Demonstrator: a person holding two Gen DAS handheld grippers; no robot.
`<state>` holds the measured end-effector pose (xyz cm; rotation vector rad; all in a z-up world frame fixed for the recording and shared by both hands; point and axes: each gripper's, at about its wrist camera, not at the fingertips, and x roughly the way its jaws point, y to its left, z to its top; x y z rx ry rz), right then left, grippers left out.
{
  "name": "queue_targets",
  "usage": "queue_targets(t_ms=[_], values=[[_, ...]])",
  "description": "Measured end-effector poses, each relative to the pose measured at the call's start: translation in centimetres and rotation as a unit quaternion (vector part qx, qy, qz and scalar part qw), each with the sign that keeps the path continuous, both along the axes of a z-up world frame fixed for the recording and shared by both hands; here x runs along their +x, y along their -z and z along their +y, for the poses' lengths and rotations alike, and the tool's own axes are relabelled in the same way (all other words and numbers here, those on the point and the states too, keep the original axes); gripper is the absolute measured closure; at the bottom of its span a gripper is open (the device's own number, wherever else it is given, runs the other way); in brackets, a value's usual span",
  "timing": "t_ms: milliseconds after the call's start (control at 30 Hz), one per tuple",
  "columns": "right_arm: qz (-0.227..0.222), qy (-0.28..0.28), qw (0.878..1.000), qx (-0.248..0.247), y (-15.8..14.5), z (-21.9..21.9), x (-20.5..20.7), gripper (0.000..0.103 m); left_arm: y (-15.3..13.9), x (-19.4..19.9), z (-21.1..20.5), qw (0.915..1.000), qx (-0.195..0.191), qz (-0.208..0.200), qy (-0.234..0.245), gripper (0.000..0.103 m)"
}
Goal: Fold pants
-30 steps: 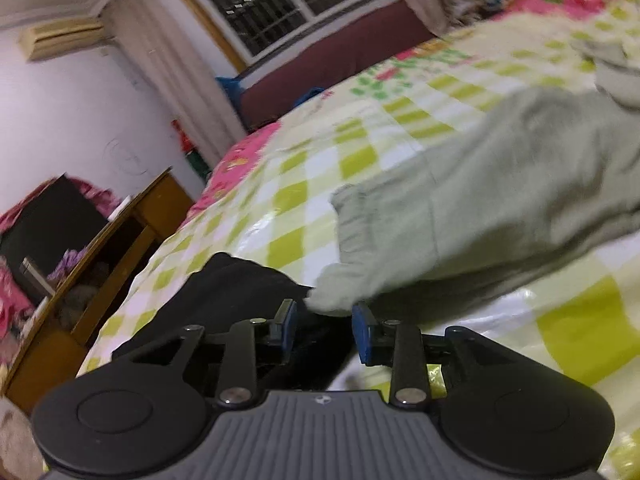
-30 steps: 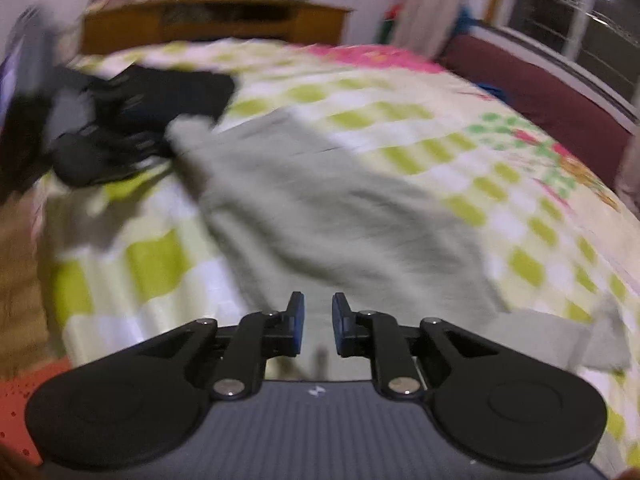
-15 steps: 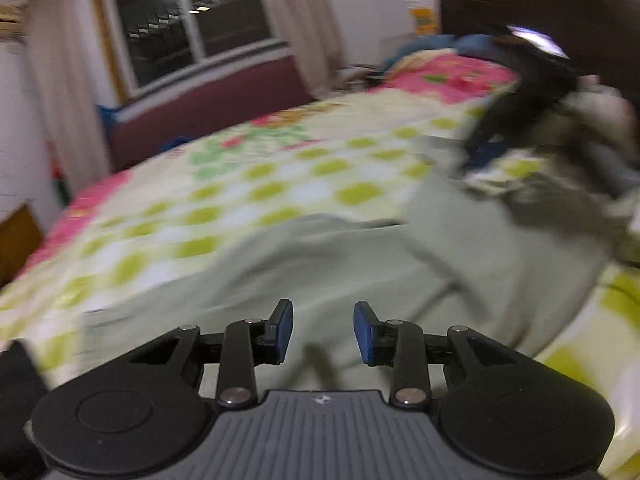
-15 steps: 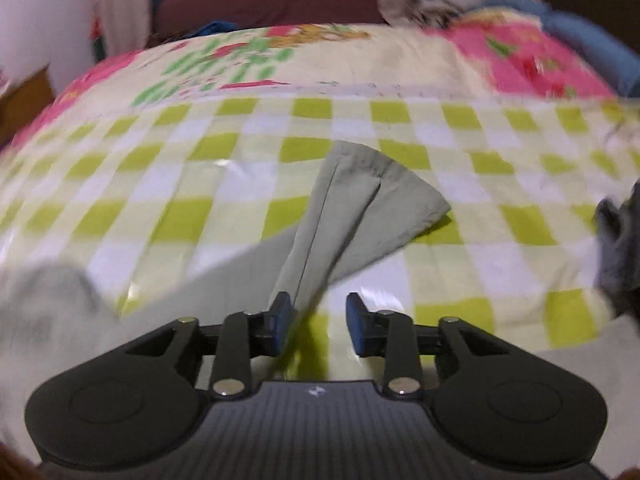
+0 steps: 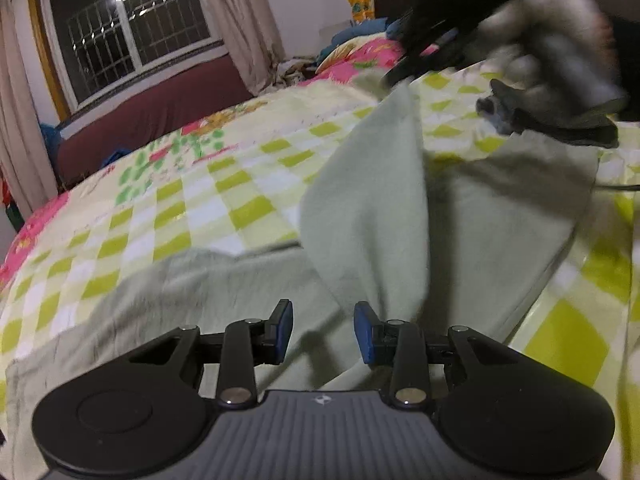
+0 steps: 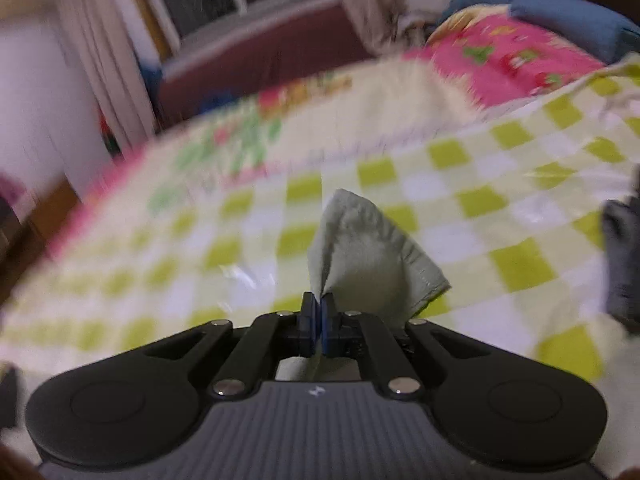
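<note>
Pale green pants (image 5: 400,216) lie on a bed with a yellow-green checked cover (image 5: 192,200). My left gripper (image 5: 323,330) is open and empty, low over the pants' fabric. My right gripper (image 6: 318,322) is shut on a corner of the pants (image 6: 372,256) and holds it lifted above the cover. In the left wrist view the right gripper (image 5: 432,40) shows blurred at the top right, with a pant leg hanging from it as a raised flap.
A dark grey garment (image 5: 552,116) lies on the bed at the far right, also in the right wrist view (image 6: 624,248). Pink bedding (image 6: 512,60) and a blue pillow (image 6: 572,20) sit at the bed's head. A barred window (image 5: 128,40) and curtains stand beyond.
My right gripper has shut on a corner of the pants and lifted it off the cover. My left gripper has swung from the pants' cuff end to over the middle and stays open.
</note>
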<state>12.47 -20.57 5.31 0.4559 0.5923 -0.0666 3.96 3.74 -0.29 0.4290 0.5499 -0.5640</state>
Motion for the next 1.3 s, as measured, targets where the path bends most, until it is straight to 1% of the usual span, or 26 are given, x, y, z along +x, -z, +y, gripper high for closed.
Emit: queue_targets(t_ms=[67,100,133,167,233,333,367,400,467,500,567,600,633,667,700,733,800,833,867,900,933,967,1000,1100,1200,1300], values=[[-0.028,0.026,0.999,0.024,-1.0,-2.6,-4.7,0.1,0.0,-0.2,-0.9,1.0,0.002,-0.002,0.009,0.054],[-0.04,0.044,0.998,0.032,-0.9,-3.8,-7.2,0.1,0.2,-0.3,-1.5,0.9999,0.004,0.002,0.016,0.054],[-0.038,0.06,0.997,0.03,-0.2,-4.9,-9.4,0.1,0.4,-0.6,-2.2,0.9997,0.007,0.007,0.02,0.054],[-0.024,0.072,0.997,0.021,0.8,-5.6,-10.9,0.1,0.9,-0.7,-3.0,0.9995,0.014,0.014,0.026,0.054],[0.026,0.094,0.995,0.013,3.9,-7.0,-13.5,0.1,1.8,-1.2,-4.4,0.9984,0.036,0.02,0.039,0.054],[0.071,0.109,0.99,0.058,7.7,-8.5,-15.8,0.098,2.6,-2.4,-6.1,0.9959,0.071,0.013,0.055,0.054],[0.073,0.115,0.988,0.07,8.3,-8.8,-16.3,0.097,2.7,-2.7,-6.4,0.995,0.08,0.009,0.059,0.054],[0.071,0.121,0.987,0.083,8.8,-9.1,-16.7,0.093,2.7,-2.9,-6.7,0.9945,0.086,0.008,0.06,0.054],[0.059,0.133,0.984,0.101,8.9,-9.8,-17.2,0.092,2.4,-3.0,-7.0,0.9938,0.094,0.011,0.059,0.053],[0.05,0.137,0.983,0.112,8.8,-10.1,-17.2,0.09,2.4,-2.9,-7.1,0.9935,0.097,0.012,0.059,0.052],[0.039,0.14,0.983,0.115,8.4,-10.7,-16.9,0.079,2.4,-2.6,-7.3,0.9929,0.104,0.011,0.058,0.05],[0.036,0.144,0.983,0.112,8.3,-10.9,-16.6,0.067,2.5,-2.6,-7.4,0.9926,0.106,0.01,0.057,0.05],[0.034,0.15,0.982,0.112,8.4,-11.1,-16.4,0.066,2.5,-2.6,-7.5,0.9924,0.109,0.01,0.057,0.05],[0.034,0.156,0.98,0.116,8.5,-11.4,-16.2,0.067,2.5,-2.7,-7.6,0.9923,0.11,0.009,0.057,0.05],[0.039,0.164,0.978,0.126,8.6,-11.8,-16.1,0.087,2.5,-2.6,-7.8,0.9922,0.111,0.009,0.056,0.05],[0.038,0.166,0.976,0.136,8.8,-12.0,-16.2,0.1,2.5,-2.6,-7.8,0.9923,0.111,0.008,0.056,0.05],[0.023,0.175,0.974,0.144,8.6,-12.5,-17.3,0.101,2.3,-2.7,-7.9,0.9929,0.104,0.007,0.056,0.05],[0.017,0.176,0.975,0.136,8.5,-12.5,-17.8,0.101,2.3,-2.8,-7.9,0.9932,0.102,0.005,0.056,0.05],[0.023,0.179,0.976,0.122,8.6,-12.4,-17.9,0.1,2.5,-2.8,-7.9,0.9931,0.102,0.006,0.057,0.05],[0.044,0.183,0.976,0.11,9.0,-12.4,-17.8,0.096,2.7,-2.8,-7.9,0.9928,0.105,0.005,0.057,0.05],[0.068,0.185,0.974,0.115,9.5,-12.7,-17.7,0.094,2.8,-2.9,-7.9,0.9925,0.107,0.002,0.058,0.05],[0.074,0.184,0.971,0.135,9.8,-13.0,-18.0,0.094,2.9,-3.0,-7.9,0.9925,0.107,0.0,0.058,0.049],[0.068,0.189,0.968,0.151,9.7,-13.2,-18.5,0.095,2.9,-3.0,-7.8,0.9929,0.104,0.0,0.056,0.049],[0.052,0.214,0.963,0.155,8.8,-13.6,-20.3,0.084,2.8,-3.0,-7.1,0.9948,0.088,0.007,0.05,0.049],[0.039,0.237,0.955,0.174,8.9,-14.1,-21.5,0.083,2.8,-3.1,-6.9,0.9958,0.079,0.009,0.045,0.048],[0.046,0.255,0.947,0.189,9.4,-14.3,-21.1,0.083,2.9,-3.1,-6.9,0.9959,0.078,0.009,0.045,0.048]])
